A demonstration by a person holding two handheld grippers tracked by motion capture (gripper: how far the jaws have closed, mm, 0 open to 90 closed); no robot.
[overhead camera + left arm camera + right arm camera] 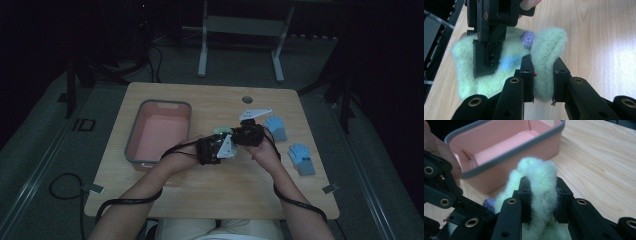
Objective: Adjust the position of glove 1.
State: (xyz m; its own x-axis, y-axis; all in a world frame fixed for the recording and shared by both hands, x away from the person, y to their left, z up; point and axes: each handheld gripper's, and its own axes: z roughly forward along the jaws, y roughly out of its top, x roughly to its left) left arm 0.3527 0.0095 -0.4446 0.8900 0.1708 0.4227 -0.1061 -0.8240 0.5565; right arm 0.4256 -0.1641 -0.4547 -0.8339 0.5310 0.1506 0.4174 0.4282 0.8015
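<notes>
Pale green fuzzy wool, a small glove (499,65), sits pinched between both tools near the middle of the wooden surface (210,180). The left hand-held gripper (543,77) has its jaws closed most of the way onto one thick fold of the glove, the fleece squeezed narrow between the two black pads and bulging out above them. In that same view the right hand-held gripper (485,60) comes down from the top and clamps the glove's other part, beside a blue spot (507,63) and a purple bobble (527,39) on the fabric. In the right gripper view, the right hand-held gripper (543,200) is likewise clenched on a bunched ridge of the glove (537,180), which rises above the jaw tips; the left tool's black links cross the lower left corner, with part of a hand (441,147) behind them. Whether the glove is lifted or resting on the wood cannot be told. From the high view the two tools meet tip to tip, left hand-held gripper (216,147) and right hand-held gripper (245,134), with the green glove (222,131) just showing between them. A pink bin (131,145) with a grey rim stands to their left, near the glove. Two blue gloves (276,127) (301,158) lie on the surface to the right, apart from each other and from the tools.
</notes>
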